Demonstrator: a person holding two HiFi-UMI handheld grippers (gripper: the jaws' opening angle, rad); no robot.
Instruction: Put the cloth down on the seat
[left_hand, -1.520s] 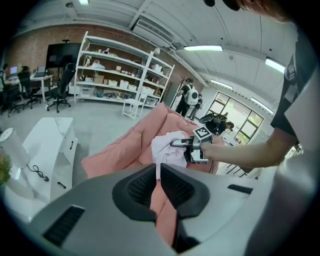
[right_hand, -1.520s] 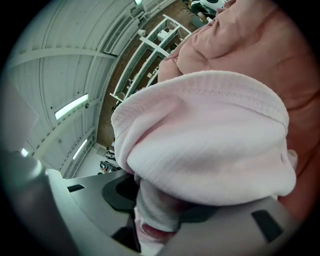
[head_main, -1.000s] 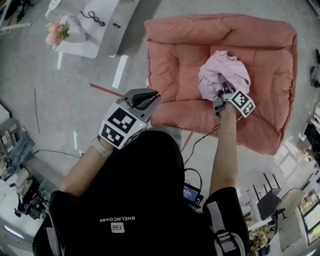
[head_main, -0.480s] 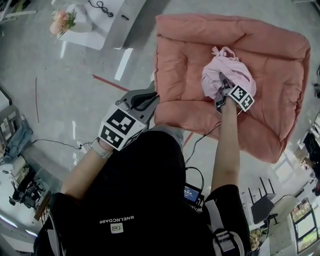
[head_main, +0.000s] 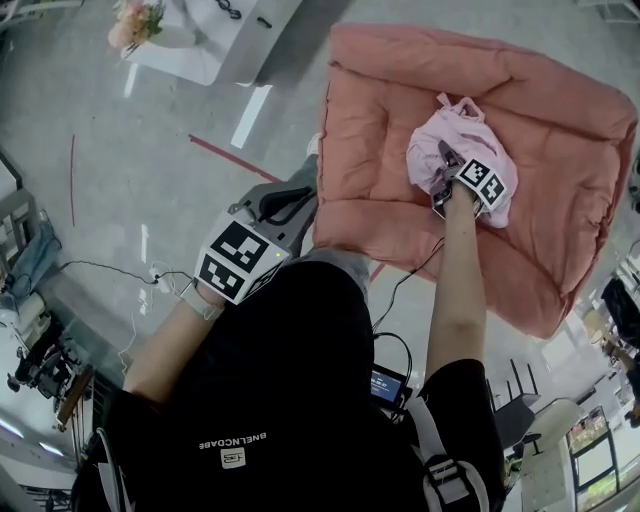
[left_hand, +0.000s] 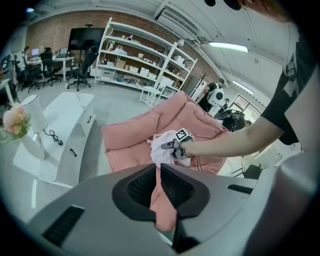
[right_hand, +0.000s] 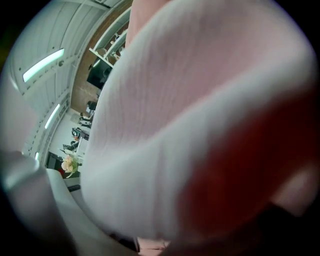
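A crumpled pale pink cloth (head_main: 455, 145) lies bunched on the big salmon seat cushion (head_main: 370, 120), right of its middle. My right gripper (head_main: 440, 165) is buried in the cloth from the near side. Its jaws are opening with cloth still between them. In the right gripper view the cloth (right_hand: 165, 125) fills nearly the whole picture and hides the jaws. From the left gripper view, the cloth (left_hand: 161, 150) hangs round the right gripper (left_hand: 170, 146) on the seat (left_hand: 130, 135). My left gripper (head_main: 290, 205) hovers off the cushion's near left edge, shut and empty.
A white table (head_main: 190, 50) with a flower bunch (head_main: 135, 20) and a black cable stands at the far left. A red strip (head_main: 225, 158) lies on the grey floor. Cables run past the person's legs. Shelving (left_hand: 140, 60) and office chairs stand further back.
The right gripper has lowered the cloth, which now spreads flatter on the cushion. The head view has shifted, so the cushion sits higher and further right. The left gripper has hardly moved.
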